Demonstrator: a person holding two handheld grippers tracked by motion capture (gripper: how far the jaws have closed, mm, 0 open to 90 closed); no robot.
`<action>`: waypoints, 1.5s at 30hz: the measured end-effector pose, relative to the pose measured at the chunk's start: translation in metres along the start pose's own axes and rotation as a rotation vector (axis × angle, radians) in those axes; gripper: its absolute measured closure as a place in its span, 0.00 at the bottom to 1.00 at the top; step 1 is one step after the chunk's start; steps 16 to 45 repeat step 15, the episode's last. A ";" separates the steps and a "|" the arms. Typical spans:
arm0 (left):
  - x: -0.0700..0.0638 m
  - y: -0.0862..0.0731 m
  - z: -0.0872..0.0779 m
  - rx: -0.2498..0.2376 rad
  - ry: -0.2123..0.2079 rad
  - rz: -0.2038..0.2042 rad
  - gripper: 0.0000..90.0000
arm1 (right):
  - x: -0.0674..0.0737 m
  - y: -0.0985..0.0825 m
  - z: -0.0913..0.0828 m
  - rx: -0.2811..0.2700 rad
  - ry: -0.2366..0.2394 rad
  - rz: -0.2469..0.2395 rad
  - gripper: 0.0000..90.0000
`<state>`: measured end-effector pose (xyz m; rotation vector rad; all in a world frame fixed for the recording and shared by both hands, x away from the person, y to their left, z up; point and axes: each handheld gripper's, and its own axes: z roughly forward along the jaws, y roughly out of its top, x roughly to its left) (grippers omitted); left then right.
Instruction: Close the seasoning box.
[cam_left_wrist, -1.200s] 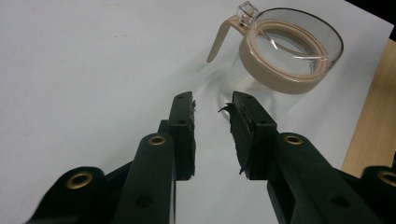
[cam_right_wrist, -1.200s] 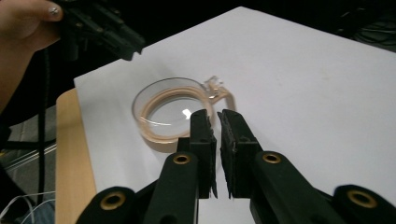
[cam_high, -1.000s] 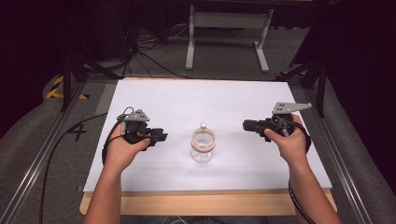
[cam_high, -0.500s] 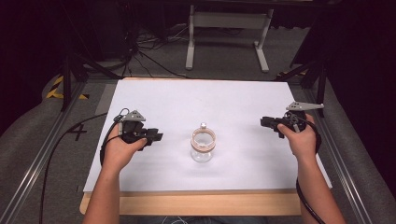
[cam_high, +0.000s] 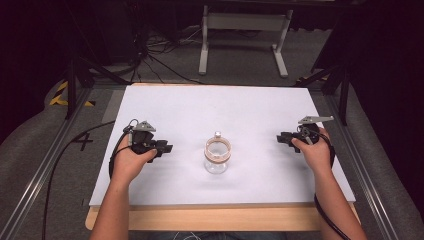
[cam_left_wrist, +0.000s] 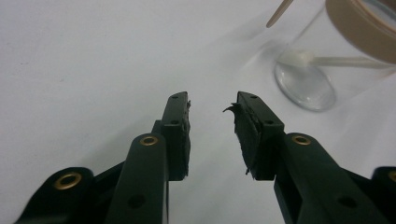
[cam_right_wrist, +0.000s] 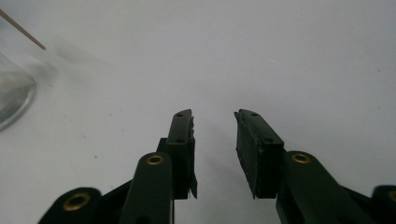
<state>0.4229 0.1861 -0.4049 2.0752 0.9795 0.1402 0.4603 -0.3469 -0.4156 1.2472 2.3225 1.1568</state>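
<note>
Now both hands rest low on the bench (cam_high: 260, 105). Left tool (cam_high: 167, 147) and right tool (cam_high: 281, 138) are both released, jaws parted on nothing. The right one has drawn outward from the jar (cam_high: 217, 157) since a second ago, so apparently no grasp is starting. The jar stands mid-bench between them, a thin stick (cam_left_wrist: 279, 13), maybe a swab, inside.

Clear glass jar (cam_high: 217, 159) stood upright mid-table, tan tape roll (cam_high: 218, 149) seated around its rim, thin wooden stick (cam_left_wrist: 279, 12) leaned inside.
</note>
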 end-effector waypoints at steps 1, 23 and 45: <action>0.002 0.000 0.001 0.007 0.002 0.011 0.72 | 0.000 -0.001 0.002 0.004 -0.004 -0.001 0.70; 0.008 -0.007 0.010 0.021 0.012 0.005 0.64 | 0.011 0.000 0.024 0.091 -0.018 -0.158 0.46; 0.008 -0.007 0.010 0.021 0.012 0.005 0.64 | 0.011 0.000 0.024 0.091 -0.018 -0.158 0.46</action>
